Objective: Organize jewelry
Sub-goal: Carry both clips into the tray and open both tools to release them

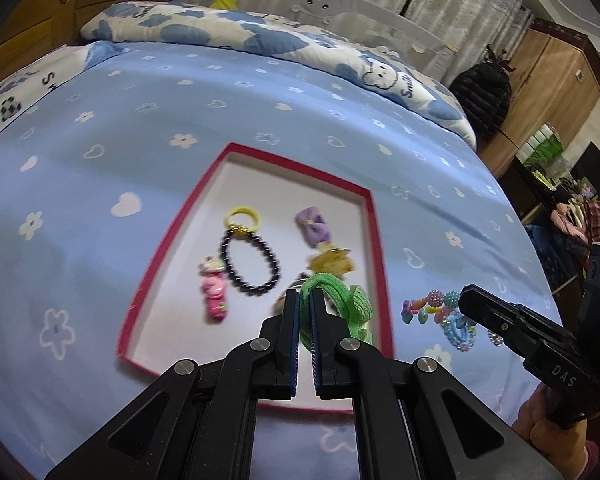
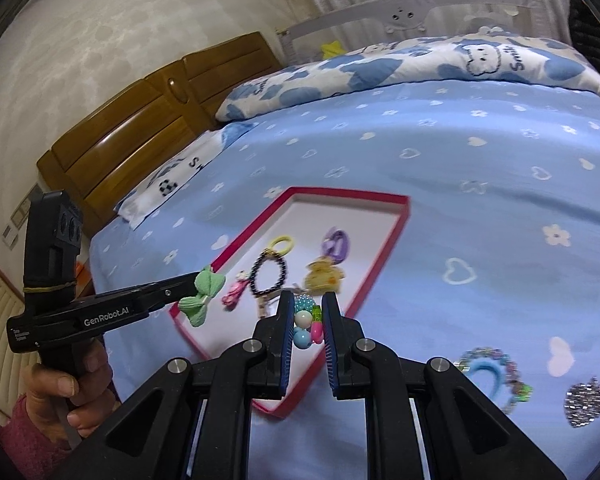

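My left gripper [image 1: 305, 296] is shut on a green bow hair tie [image 1: 340, 300] above the near right part of a red-rimmed white tray [image 1: 300, 168] on the bed. In the tray lie a black bead bracelet [image 1: 250, 262], a yellow hair tie [image 1: 242, 216], a pink doll clip [image 1: 214, 292], a purple bow [image 1: 312, 226] and a yellow bear clip [image 1: 330, 262]. My right gripper [image 2: 308, 298] is shut on a colourful bead bracelet [image 2: 306, 320], just over the tray's [image 2: 348, 194] near right rim. The right wrist view shows the left gripper [image 2: 192, 280] with the green bow [image 2: 202, 296].
On the blue patterned bedsheet [image 2: 460, 160], right of the tray, lie a blue beaded bracelet [image 2: 492, 372] and a silver sequin heart [image 2: 588, 402]. A folded quilt [image 1: 260, 36] lies at the far side and a wooden headboard [image 2: 140, 128] at the left. A hand [image 2: 72, 384] holds the left gripper.
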Demonstrator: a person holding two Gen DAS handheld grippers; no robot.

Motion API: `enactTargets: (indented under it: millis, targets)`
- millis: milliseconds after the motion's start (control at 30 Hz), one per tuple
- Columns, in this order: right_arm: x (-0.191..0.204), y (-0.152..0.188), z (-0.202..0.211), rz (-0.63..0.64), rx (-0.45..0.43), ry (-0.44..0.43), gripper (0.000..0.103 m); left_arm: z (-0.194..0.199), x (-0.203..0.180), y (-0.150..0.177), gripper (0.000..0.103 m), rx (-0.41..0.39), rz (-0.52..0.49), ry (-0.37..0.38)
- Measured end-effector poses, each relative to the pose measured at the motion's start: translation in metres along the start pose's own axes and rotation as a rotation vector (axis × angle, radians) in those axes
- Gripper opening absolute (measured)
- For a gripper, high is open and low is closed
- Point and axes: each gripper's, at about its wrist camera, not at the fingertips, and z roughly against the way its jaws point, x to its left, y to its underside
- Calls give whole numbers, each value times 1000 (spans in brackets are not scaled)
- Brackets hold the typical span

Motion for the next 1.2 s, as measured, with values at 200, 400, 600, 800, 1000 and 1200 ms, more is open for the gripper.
enactTargets:
  millis: [200, 400, 600, 800, 1000, 1200]
  targets:
    - [20, 1, -21, 32, 33, -37, 13, 4, 15, 4, 3, 2, 32, -26]
    - [31, 5, -40, 45, 69, -66, 13, -5, 25, 8, 4, 24, 55, -45]
    - [33, 14, -62, 41, 120, -78, 13, -24, 32, 10, 4, 71, 72, -59]
    - [29, 24, -80, 45, 175, -59, 13, -42, 35, 8, 4, 101, 70, -89]
    - [22, 27, -88, 37, 209, -45, 13, -57, 35, 6, 4, 129, 69, -115]
    - [19, 28, -92, 30, 232, -37, 14, -62, 33, 8, 6, 135, 58, -130]
